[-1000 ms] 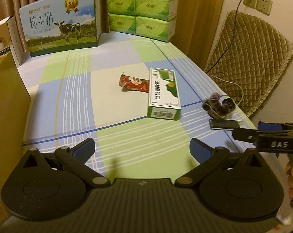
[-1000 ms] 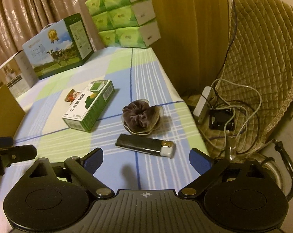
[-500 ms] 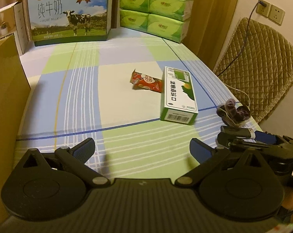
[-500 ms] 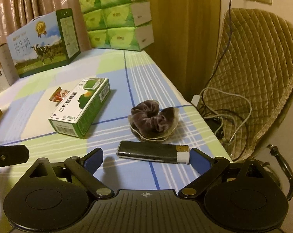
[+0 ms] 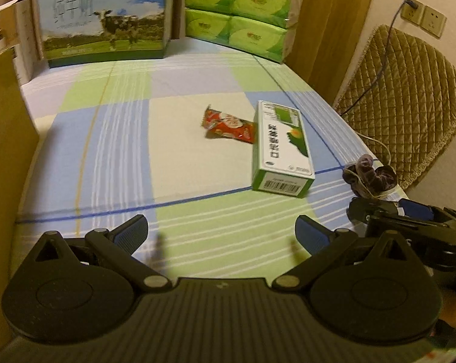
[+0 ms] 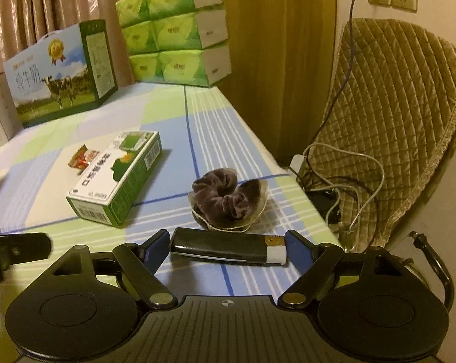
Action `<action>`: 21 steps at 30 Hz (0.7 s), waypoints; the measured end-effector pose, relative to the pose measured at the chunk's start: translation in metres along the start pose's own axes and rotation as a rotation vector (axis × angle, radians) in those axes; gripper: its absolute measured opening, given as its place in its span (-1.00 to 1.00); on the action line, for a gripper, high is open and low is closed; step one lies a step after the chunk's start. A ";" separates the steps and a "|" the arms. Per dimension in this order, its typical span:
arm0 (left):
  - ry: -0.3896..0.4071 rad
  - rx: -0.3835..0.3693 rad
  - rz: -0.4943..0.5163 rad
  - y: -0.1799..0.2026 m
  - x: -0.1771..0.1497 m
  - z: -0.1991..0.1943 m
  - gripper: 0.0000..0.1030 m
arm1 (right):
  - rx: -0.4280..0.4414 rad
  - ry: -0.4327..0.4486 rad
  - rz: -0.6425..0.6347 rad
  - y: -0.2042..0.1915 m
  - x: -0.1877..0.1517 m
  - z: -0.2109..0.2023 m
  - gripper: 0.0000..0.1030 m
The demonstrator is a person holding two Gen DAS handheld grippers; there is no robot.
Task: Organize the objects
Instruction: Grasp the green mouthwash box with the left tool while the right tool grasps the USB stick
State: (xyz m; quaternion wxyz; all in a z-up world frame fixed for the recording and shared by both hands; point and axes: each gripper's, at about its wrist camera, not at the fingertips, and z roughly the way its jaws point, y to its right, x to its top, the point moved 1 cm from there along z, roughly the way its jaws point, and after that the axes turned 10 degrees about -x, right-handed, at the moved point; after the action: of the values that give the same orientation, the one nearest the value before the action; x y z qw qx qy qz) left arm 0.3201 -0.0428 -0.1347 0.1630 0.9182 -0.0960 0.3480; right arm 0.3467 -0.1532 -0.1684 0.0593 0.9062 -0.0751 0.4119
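Observation:
A black lighter with a white end (image 6: pixel 228 247) lies lengthwise between the fingertips of my right gripper (image 6: pixel 226 249), which is open around it with both pads at its ends. A purple scrunchie (image 6: pixel 228 201) lies just beyond it and also shows in the left wrist view (image 5: pixel 368 178). A green and white carton (image 6: pixel 116 178) lies flat mid-table, also in the left wrist view (image 5: pixel 284 148), with a red snack packet (image 5: pixel 229 127) beside it. My left gripper (image 5: pixel 222 234) is open and empty above the checked tablecloth.
A milk gift box (image 5: pixel 104 21) and stacked green tissue packs (image 5: pixel 237 15) stand at the back. A brown cardboard box (image 5: pixel 4 157) stands at the left. A padded chair (image 6: pixel 391 127) with cables stands past the table's right edge.
My right gripper has moved forward and down so the lighter now sits between its fingertips. My left gripper has shifted forward and right towards the carton.

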 end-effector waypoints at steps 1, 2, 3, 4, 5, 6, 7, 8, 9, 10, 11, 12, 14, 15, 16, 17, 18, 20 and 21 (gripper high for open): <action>0.000 -0.003 0.012 0.002 0.002 0.003 0.97 | 0.003 -0.002 0.011 0.002 0.001 -0.001 0.54; 0.006 -0.009 0.026 0.005 0.004 0.005 0.97 | 0.005 -0.007 0.022 0.005 0.002 -0.002 0.54; 0.016 -0.020 0.041 0.008 0.007 0.009 0.97 | 0.007 -0.009 0.028 0.007 0.003 -0.002 0.54; 0.023 -0.031 0.056 0.011 0.010 0.013 0.97 | 0.009 -0.010 0.029 0.009 0.004 -0.003 0.54; 0.027 -0.037 0.069 0.014 0.012 0.017 0.97 | 0.010 -0.008 0.024 0.009 0.004 -0.004 0.54; 0.029 -0.043 0.079 0.016 0.014 0.020 0.97 | 0.011 -0.004 0.016 0.010 0.004 -0.005 0.54; 0.032 -0.051 0.088 0.019 0.016 0.024 0.96 | 0.012 -0.001 0.009 0.011 0.003 -0.006 0.54; 0.038 -0.064 0.101 0.023 0.018 0.029 0.92 | 0.015 0.000 0.004 0.011 0.003 -0.007 0.54; 0.042 -0.070 0.115 0.026 0.019 0.033 0.86 | 0.013 -0.001 -0.001 0.012 0.002 -0.007 0.54; 0.046 -0.070 0.132 0.030 0.020 0.037 0.82 | 0.014 -0.002 -0.003 0.013 0.001 -0.007 0.54; 0.053 -0.070 0.148 0.034 0.020 0.041 0.77 | 0.015 -0.006 -0.001 0.015 0.001 -0.007 0.54; 0.056 -0.066 0.162 0.036 0.021 0.045 0.74 | 0.014 -0.009 -0.001 0.016 0.001 -0.007 0.54; 0.060 -0.061 0.186 0.040 0.022 0.053 0.66 | 0.011 -0.010 -0.003 0.018 0.000 -0.007 0.54; 0.056 -0.066 0.187 0.041 0.023 0.058 0.50 | 0.008 -0.009 -0.005 0.019 0.000 -0.007 0.54; 0.046 -0.071 0.189 0.042 0.024 0.062 0.38 | 0.005 -0.007 -0.009 0.020 0.000 -0.008 0.54; 0.040 -0.072 0.193 0.043 0.024 0.065 0.11 | 0.003 -0.005 -0.011 0.021 -0.001 -0.008 0.54; 0.039 -0.067 0.199 0.044 0.024 0.065 0.02 | 0.003 -0.006 -0.011 0.022 -0.001 -0.009 0.54; 0.040 -0.068 0.215 0.043 0.021 0.061 -0.01 | 0.010 -0.009 -0.004 0.024 -0.001 -0.010 0.54; 0.041 -0.067 0.216 0.042 0.017 0.056 -0.01 | 0.014 -0.010 -0.004 0.025 -0.001 -0.012 0.54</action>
State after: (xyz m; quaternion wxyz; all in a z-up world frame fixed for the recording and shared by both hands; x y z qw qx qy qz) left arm 0.3549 -0.1037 -0.1529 0.1569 0.8893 -0.2028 0.3787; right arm 0.3326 -0.1755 -0.1604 0.0532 0.9087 -0.0708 0.4080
